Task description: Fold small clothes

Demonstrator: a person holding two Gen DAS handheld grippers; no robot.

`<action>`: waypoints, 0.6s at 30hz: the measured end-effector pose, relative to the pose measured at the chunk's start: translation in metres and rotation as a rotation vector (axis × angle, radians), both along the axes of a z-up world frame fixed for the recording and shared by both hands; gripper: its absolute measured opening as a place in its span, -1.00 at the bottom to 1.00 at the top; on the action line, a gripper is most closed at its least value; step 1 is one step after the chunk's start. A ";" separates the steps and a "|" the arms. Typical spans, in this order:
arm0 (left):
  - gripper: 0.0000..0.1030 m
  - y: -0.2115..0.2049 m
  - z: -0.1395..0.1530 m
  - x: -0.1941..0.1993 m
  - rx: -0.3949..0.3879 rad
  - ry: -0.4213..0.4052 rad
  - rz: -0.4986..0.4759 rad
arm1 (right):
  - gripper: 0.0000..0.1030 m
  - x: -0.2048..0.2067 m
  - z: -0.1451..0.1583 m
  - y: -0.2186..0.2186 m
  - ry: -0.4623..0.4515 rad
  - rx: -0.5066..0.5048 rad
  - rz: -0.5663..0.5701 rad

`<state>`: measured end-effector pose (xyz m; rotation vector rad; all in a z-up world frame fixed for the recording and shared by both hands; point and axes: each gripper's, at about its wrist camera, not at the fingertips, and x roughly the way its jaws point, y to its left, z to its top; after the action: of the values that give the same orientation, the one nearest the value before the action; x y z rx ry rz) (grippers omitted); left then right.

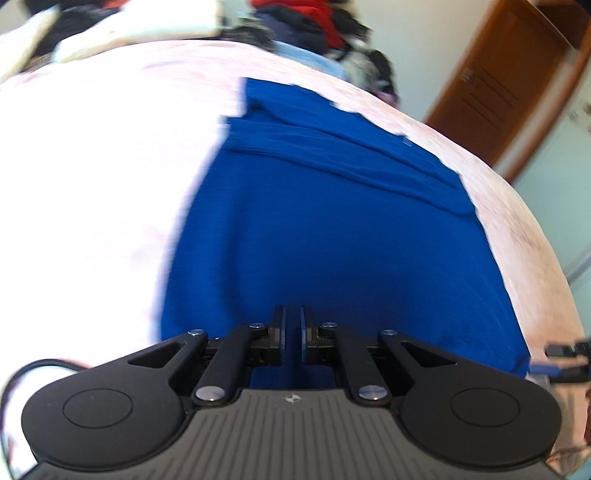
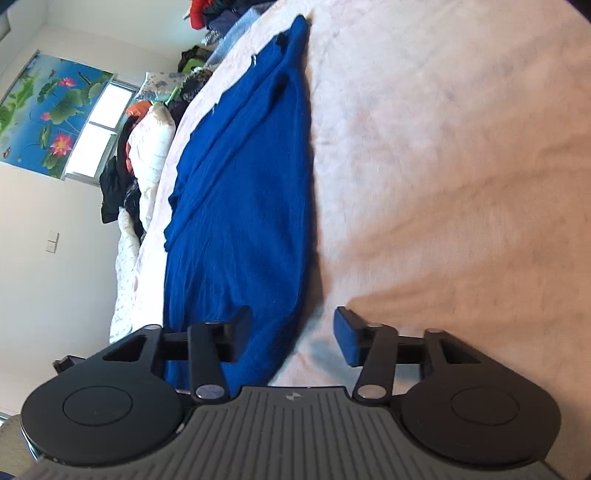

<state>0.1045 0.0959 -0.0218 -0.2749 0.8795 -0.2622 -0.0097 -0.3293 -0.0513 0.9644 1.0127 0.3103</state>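
A deep blue garment (image 1: 332, 221) lies spread flat on the pale pink bed cover (image 1: 92, 166), with folds bunched along its far side. My left gripper (image 1: 292, 310) hovers over the garment's near part. Its jaws are shut to a thin slit, and I see no cloth pinched between them. In the right wrist view the same blue garment (image 2: 243, 184) runs lengthwise away from me. My right gripper (image 2: 291, 317) stands open at its near end. The left finger is over the blue cloth, the right finger is over bare bed cover (image 2: 443, 147), and the garment's edge lies between them, untouched by the pads.
A heap of mixed clothes (image 1: 314, 26) lies at the bed's far end. A white quilt (image 2: 151, 144) and dark clothes sit along the bed's side by the wall. A brown wooden door (image 1: 498, 92) stands beyond the bed. A window with a lotus blind (image 2: 48, 110) faces it.
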 end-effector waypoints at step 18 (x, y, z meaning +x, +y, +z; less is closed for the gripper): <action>-0.85 0.056 -0.013 -0.010 -0.155 0.094 0.069 | 0.29 0.009 0.032 0.078 0.065 -0.255 0.425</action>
<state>0.0943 0.1517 -0.0352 -0.4642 0.9422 -0.2551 -0.0002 -0.2513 -0.0190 0.5267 1.2824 0.4898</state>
